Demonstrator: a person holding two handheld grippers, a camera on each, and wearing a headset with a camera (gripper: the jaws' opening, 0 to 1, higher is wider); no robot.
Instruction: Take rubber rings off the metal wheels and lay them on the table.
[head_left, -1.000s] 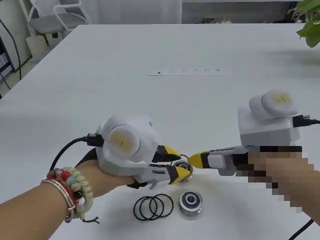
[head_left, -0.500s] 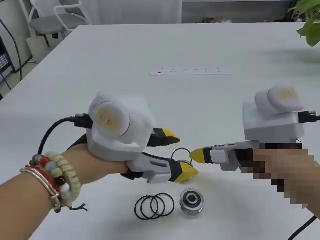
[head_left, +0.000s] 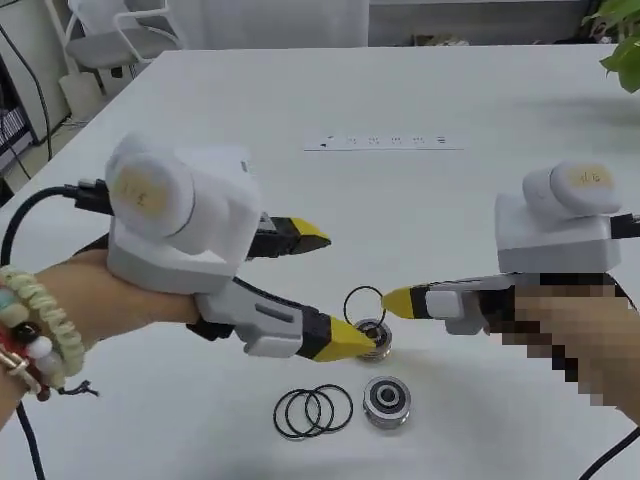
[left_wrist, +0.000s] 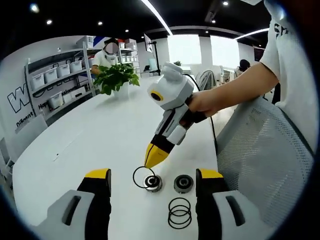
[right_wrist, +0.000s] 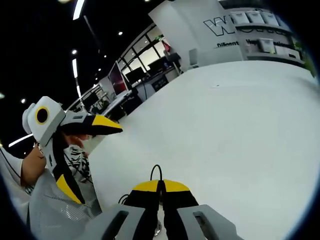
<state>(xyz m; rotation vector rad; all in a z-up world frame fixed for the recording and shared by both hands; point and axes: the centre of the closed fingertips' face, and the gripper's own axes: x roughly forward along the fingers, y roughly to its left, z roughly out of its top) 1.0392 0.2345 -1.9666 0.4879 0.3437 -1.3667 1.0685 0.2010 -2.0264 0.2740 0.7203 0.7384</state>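
Rings of thin black rubber, three of them, lie overlapping on the smooth white table, just beside a round metal wheel lying flat. A second wheel sits just behind it. The right hand-held gripper pinches its yellow tips on a fourth ring, a thin upright loop over the second wheel; whether they touch is unclear. The left hand-held gripper is spread wide, its lower tip beside that wheel.
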